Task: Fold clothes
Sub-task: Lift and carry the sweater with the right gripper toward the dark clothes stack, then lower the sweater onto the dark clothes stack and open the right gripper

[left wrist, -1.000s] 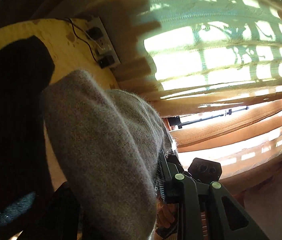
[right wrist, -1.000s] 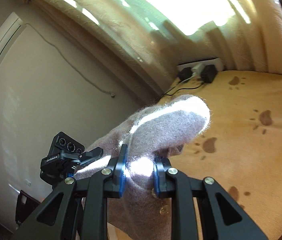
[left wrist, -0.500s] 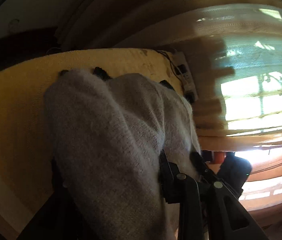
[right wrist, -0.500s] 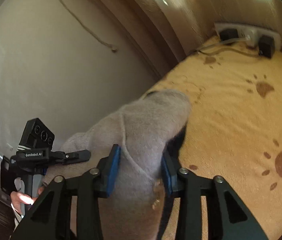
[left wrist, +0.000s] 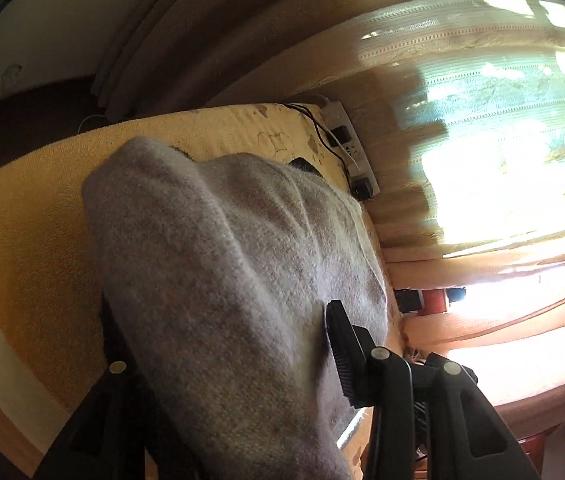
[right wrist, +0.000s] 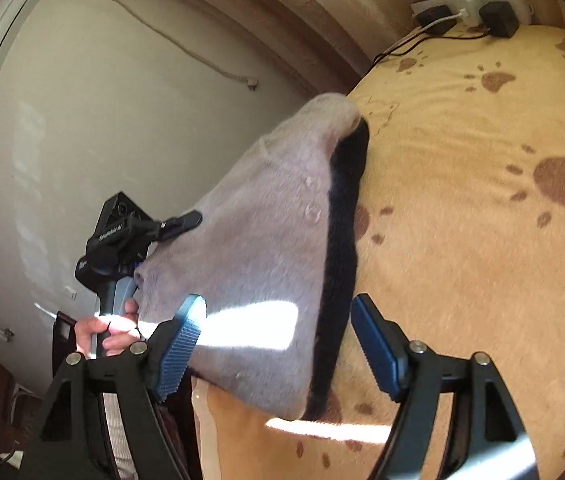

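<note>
Now draped as a grey knit garment over a dark one, near the left edge of a tan blanket printed with brown paw marks. Spread across a bed or similar soft surface, that blanket, with a white power strip at its far end, black plugs and thin cables in it. Backed by a plain pale wall on the left and a striped sunlit curtain beyond. Lit by a bright bar of sun across the grey knit near its lower edge.

Stands wide, the right gripper, just been opening: left blue pad at the garment's near edge, right pad well clear of the cloth, so nothing pinched. Partly parted, the left gripper, also just been opening, the grey knit bunched thick between its fingers; right finger against the cloth, the left one hidden under it, so cannot tell whether the fabric is truly clamped. Gripped at its handle by a person's hand, seen from the right wrist.
</note>
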`<state>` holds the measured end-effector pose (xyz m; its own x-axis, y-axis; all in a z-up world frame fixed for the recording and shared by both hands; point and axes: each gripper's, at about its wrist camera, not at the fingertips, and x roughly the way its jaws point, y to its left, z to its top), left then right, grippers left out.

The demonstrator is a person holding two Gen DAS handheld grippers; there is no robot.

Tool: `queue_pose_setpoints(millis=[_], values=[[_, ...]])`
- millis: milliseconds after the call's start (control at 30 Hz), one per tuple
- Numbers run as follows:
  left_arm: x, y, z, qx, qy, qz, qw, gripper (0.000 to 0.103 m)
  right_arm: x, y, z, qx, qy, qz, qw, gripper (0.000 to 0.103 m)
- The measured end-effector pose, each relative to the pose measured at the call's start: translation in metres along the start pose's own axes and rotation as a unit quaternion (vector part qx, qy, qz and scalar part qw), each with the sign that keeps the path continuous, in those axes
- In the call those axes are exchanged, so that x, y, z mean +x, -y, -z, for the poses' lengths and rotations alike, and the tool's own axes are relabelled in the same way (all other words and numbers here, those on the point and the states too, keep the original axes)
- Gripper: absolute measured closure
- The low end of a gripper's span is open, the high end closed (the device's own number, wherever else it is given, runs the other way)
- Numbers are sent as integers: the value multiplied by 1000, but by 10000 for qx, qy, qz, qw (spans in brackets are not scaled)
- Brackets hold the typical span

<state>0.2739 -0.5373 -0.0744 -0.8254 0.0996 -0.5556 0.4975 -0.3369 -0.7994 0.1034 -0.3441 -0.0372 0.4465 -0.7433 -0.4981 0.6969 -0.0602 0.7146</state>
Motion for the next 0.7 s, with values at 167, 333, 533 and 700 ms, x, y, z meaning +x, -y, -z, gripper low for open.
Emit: queue_pose_setpoints(millis=[167, 333, 533, 700], values=[[-7, -3, 12, 95, -56, -84, 9999, 51, 28, -22, 17, -582, -310, 333, 9973, 31], [-19, -11, 26, -12, -60, 205, 9998, 47, 17, -13, 15, -269, -233, 342, 9988, 71], [-38, 10, 62, 722, -183, -475, 9961, 33, -9, -15, 8, -459, -20, 1037, 9935, 67], [-59, 10, 80, 752, -270, -647, 9947, 30, -32, -44, 10, -1269, 938, 2114, 9646, 64]])
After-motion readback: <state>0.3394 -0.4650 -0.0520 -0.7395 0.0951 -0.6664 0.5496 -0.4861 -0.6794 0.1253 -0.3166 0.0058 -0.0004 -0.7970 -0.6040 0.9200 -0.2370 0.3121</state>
